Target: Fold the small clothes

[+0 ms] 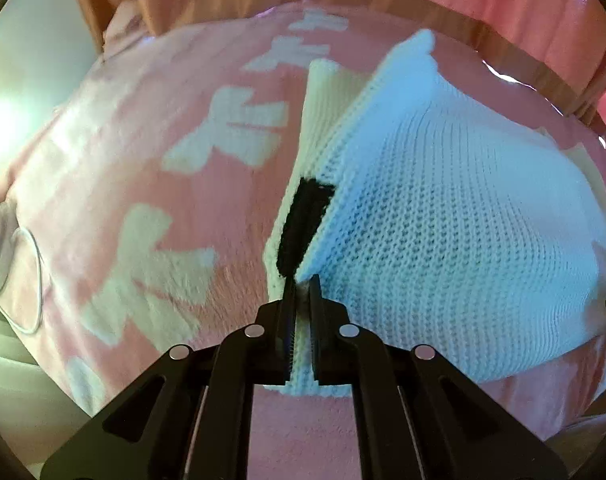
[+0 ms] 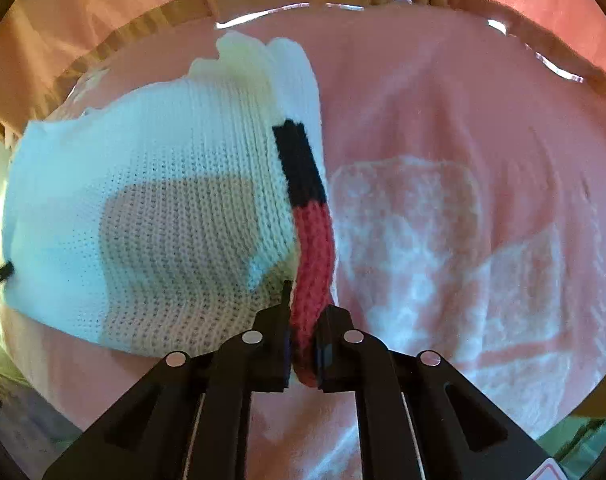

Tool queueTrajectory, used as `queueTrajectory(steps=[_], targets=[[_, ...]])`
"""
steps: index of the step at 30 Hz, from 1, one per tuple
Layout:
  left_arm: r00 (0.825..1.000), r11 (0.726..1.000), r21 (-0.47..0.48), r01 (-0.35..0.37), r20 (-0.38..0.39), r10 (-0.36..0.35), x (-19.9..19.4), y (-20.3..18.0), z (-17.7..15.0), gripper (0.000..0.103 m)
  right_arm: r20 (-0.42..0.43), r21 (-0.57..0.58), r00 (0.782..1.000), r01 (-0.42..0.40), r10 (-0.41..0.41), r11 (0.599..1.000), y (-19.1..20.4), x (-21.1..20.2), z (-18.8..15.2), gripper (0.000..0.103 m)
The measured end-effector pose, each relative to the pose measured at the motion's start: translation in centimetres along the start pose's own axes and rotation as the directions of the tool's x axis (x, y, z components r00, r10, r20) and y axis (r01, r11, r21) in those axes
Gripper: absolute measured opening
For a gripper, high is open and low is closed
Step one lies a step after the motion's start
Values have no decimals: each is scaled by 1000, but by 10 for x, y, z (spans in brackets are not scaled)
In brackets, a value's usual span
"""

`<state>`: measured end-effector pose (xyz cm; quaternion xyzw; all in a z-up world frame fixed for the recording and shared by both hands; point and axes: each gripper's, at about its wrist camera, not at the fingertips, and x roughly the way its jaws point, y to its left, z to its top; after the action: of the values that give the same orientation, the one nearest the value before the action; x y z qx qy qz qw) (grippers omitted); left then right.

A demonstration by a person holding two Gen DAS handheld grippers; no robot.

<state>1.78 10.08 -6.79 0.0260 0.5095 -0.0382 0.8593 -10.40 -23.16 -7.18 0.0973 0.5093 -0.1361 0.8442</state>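
Observation:
A small white knitted garment (image 1: 443, 216) lies on a pink blanket, one layer doubled over itself. A black knitted patch (image 1: 303, 224) shows along its left edge. My left gripper (image 1: 303, 292) is shut on the white edge just below that patch. In the right wrist view the same white knitted garment (image 2: 175, 208) spreads to the left, its right border carrying a black band (image 2: 299, 164) and a red band (image 2: 315, 264). My right gripper (image 2: 307, 308) is shut on the red band, which runs down between the pads. The garment's underside is hidden.
The pink blanket (image 1: 115, 184) with white bow shapes covers the surface; a large pale print (image 2: 463, 248) lies right of the garment. A wooden rim (image 1: 455, 12) and pink fabric run along the far side. A white cable (image 1: 27, 280) lies at the left.

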Motion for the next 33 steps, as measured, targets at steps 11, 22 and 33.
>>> queueTrajectory(steps=[11, 22, 33], targets=[[975, 997, 75, 19, 217, -35, -56, -36, 64, 64, 177, -103, 981, -63, 81, 993, 36, -56, 83, 56], [1000, 997, 70, 25, 4, -25, 57, -39, 130, 9, 50, -93, 998, -21, 26, 995, 45, 33, 145, 7], [998, 992, 112, -55, 33, 51, 58, -42, 127, 8, 40, 19, 999, 10, -11, 1000, 7, 35, 150, 8]])
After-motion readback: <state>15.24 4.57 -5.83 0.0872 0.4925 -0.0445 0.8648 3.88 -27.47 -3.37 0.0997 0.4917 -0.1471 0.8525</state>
